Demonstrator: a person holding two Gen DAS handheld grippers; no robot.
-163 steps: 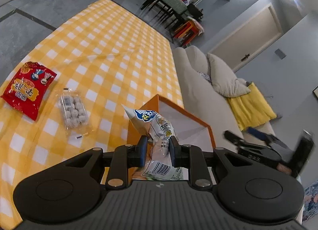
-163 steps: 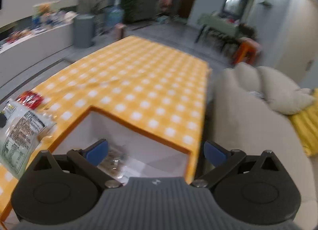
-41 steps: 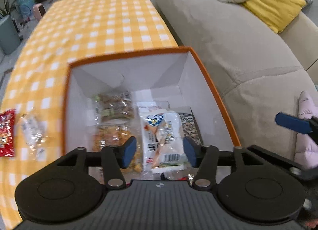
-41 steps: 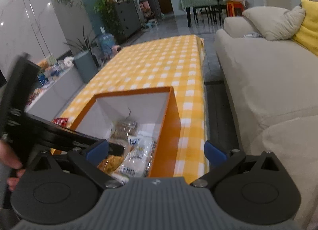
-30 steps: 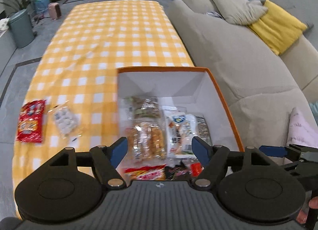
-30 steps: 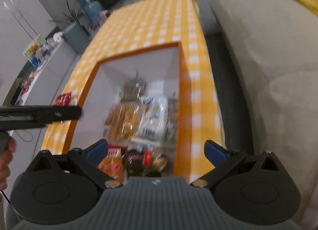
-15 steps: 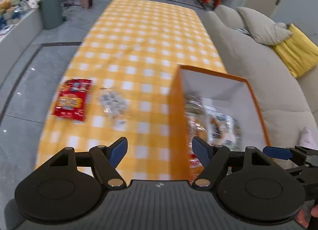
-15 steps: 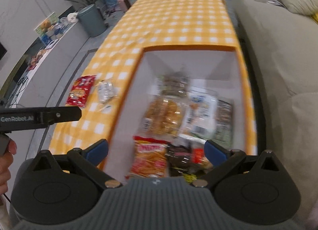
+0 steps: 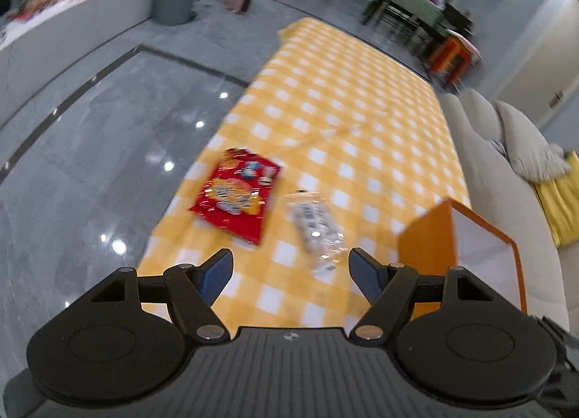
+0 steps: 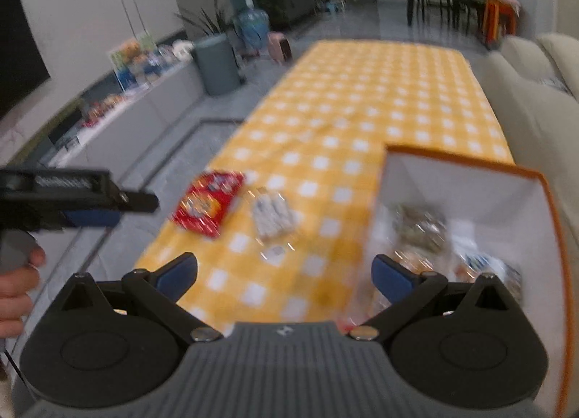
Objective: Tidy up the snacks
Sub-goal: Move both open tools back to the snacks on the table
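— Yellow-checked cloth covers the counter [image 9: 347,99]; where are the snacks?
— Red packet [image 9: 237,193] and clear bag [image 9: 316,224] lie side by side on it, left of the orange box [image 10: 470,183], which holds more packets.
— And the jaws?
— Left gripper [image 9: 291,269] hangs spread and empty above the clear bag; right gripper [image 10: 284,275] is spread, empty too.

Glossy wrappers on woven check cloth, beside a matt card box

Beside the orange box [image 9: 427,244], matt card with white paper-like inner walls, lie a shiny red foil packet [image 9: 237,193] and a clear crinkled plastic bag [image 9: 316,224] on the yellow checked cloth [image 9: 347,99]. The floor [image 9: 90,136] beyond the box is polished, reflective stone; the sofa [image 9: 499,179] behind it is soft matt fabric.
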